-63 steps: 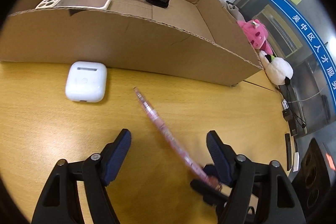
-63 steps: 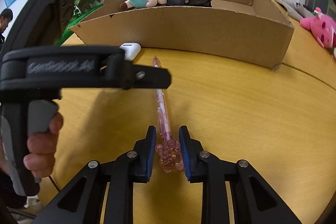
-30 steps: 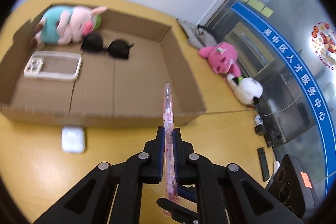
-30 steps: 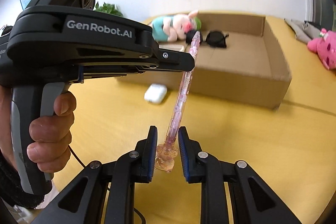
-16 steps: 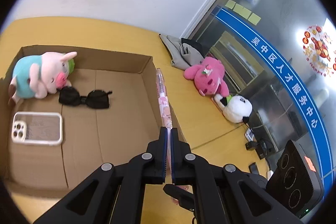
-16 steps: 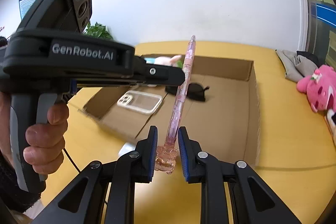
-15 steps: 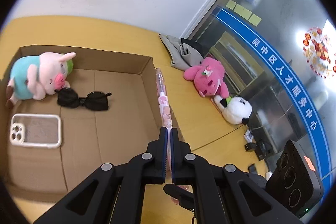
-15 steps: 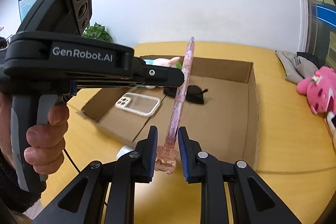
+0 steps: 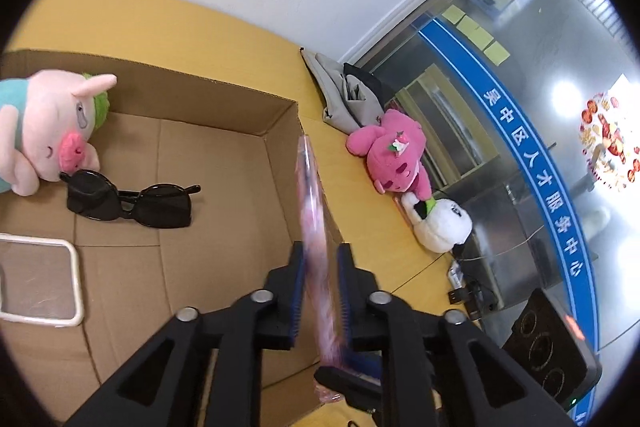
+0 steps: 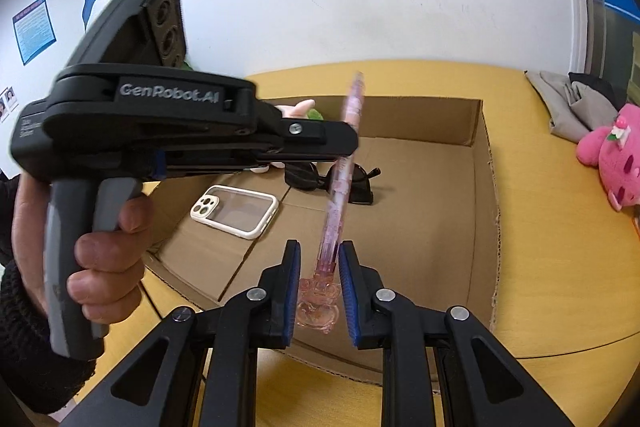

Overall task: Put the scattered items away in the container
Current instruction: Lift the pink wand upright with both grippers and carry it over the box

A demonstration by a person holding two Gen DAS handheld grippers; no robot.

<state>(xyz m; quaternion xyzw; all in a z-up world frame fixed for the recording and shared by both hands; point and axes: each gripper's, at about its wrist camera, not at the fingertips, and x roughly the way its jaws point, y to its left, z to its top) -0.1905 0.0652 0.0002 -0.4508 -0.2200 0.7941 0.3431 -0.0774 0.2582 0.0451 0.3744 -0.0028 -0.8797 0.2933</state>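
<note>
A pink translucent pen [image 9: 312,211] with a charm at its end hangs over the open cardboard box [image 9: 224,99]. My right gripper [image 10: 319,255] is shut on the charm end of the pen [image 10: 340,187]. The jaws of my left gripper [image 9: 320,255] are opening, and the blurred pen shaft stands loose between its pads. In the right wrist view the left gripper [image 10: 348,143] reaches in from the left, held by a hand [image 10: 104,267]. Inside the box lie a pig plush [image 9: 48,131], black sunglasses [image 9: 132,201] and a clear phone case [image 10: 234,211].
On the yellow table [image 10: 560,307] to the right of the box lie a pink plush [image 9: 396,151], a white plush [image 9: 440,223] and a grey folded cloth [image 9: 348,95]. A black device [image 9: 548,339] sits at the table's right edge. The right half of the box floor is bare cardboard.
Both grippers have carried the pen farther over the box. The left jaws, shut on the shaft before, have parted, and the pen now shows blurred.
</note>
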